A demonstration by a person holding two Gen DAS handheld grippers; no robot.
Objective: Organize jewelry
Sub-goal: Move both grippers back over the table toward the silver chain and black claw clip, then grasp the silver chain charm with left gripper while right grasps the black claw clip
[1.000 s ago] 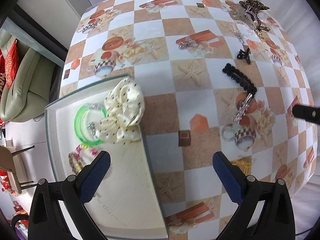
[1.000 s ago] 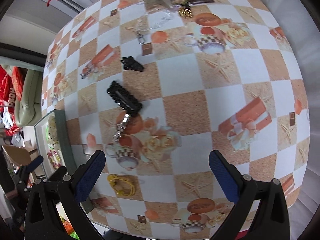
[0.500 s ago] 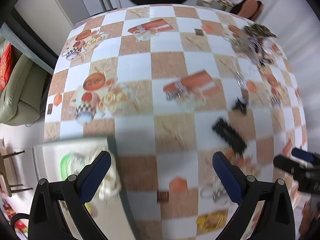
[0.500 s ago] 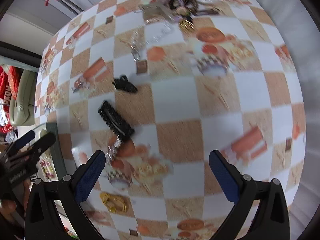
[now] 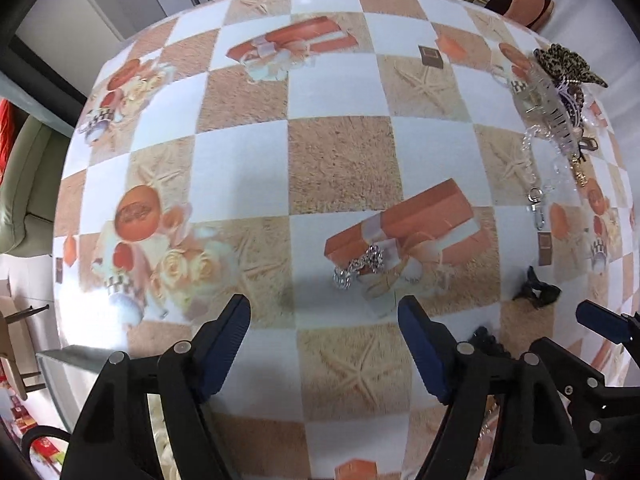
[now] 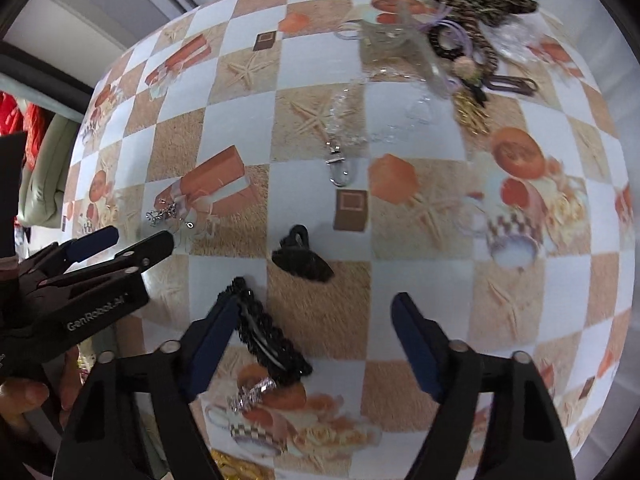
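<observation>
Silver chain bracelet (image 5: 358, 266) sits just ahead of the open, empty left tool (image 5: 324, 336) on the checked counter (image 5: 344, 172).
Pickup step, I judge: advance, straddle it, close; right tool (image 6: 316, 334), also open and empty, hovers by the black beaded hair clip (image 6: 268, 332).

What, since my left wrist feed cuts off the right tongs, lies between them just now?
Observer: Only bare tablecloth. The right tongs are open, and a long black barrette lies just outside their left-hand finger.
Operator: My own tongs hide most of that barrette. Is anything next to it?
Observer: Yes, a small sparkly silver clip lies at the barrette's near end, on the printed teacup.
</observation>
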